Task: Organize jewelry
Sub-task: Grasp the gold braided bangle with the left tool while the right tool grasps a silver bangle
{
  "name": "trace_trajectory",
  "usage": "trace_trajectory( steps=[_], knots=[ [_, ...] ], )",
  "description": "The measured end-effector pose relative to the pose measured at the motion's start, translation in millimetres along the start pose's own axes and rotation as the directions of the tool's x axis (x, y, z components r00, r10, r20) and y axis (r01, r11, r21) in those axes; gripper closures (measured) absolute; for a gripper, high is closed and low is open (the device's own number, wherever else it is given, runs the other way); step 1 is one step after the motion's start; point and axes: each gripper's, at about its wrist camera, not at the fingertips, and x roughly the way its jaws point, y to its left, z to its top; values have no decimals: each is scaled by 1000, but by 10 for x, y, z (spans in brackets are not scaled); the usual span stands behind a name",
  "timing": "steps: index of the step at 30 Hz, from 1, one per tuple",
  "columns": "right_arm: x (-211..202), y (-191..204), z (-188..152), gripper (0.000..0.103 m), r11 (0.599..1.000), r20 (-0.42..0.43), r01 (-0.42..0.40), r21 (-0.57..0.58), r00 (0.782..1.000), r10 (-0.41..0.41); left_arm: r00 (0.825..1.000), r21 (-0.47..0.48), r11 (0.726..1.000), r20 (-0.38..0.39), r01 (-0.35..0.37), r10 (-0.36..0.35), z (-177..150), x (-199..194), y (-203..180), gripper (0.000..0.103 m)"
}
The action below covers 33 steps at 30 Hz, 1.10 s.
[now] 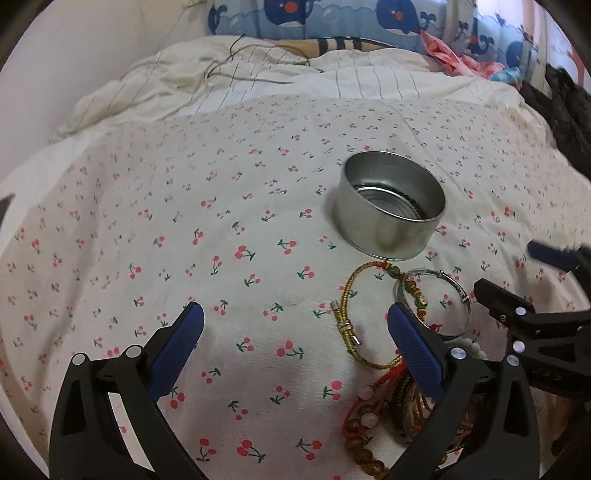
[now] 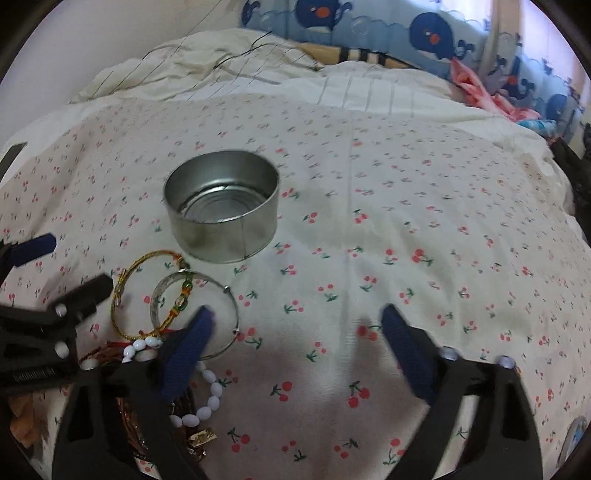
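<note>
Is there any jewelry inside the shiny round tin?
No, the tin shows only its bare ridged metal bottom, while the gold bracelet and silver bangle lie on the cherry-print sheet beside it.

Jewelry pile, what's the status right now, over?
Both tongs, left and right, open, empty. Tin empty; gold bangle, silver bangle beside it. Nothing blocking.

Both wrist views look forward and down from low and close over the cherry-print bedsheet [image 1: 229,229], toward the whale-print fabric [image 1: 332,18] at the far end. The left wrist view sits left of the jewelry pile, the right wrist view right of it. The 2 share the metal tin [image 1: 389,210] [image 2: 221,205], the gold bangle [image 1: 349,317] [image 2: 122,295] and the silver bangle [image 1: 463,295] [image 2: 229,295].
</note>
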Motion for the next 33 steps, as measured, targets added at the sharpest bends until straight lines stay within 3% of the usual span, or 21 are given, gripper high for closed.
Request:
trace_trajectory(
  steps=[5,8,15,17,19,22,24,26,33],
  knots=[
    [101,9,-15,52,1000,-36,-16,-21,999,15,999,-89,995,-19,45,-47,20,50,208,7],
    [166,42,-4,65,999,-51,-29,-44,998,27,998,-82,995,-20,52,-54,18,57,184,7],
    [151,35,32,65,988,-49,-155,-16,987,154,997,-63,996,-23,67,-69,16,62,125,7],
    [103,31,55,52,982,-28,-187,-3,982,187,997,-71,995,-20,71,-72,21,52,135,7],
    [60,68,71,49,983,-8,-183,-22,983,182,997,-86,993,-14,79,-80,29,40,163,7],
    [163,142,31,50,986,-49,-162,-49,986,160,996,-94,992,-20,87,-89,25,50,169,7],
    [249,178,1,67,987,-74,-147,-73,987,141,996,-85,992,-24,88,-90,20,58,144,7],
    [250,169,-3,97,988,-75,-140,-71,988,135,996,-75,993,-23,88,-90,16,55,115,7],
    [169,-89,44,97,998,-60,-60,-26,997,58,991,7,991,-23,135,-134,8,76,-94,7]
  ],
)
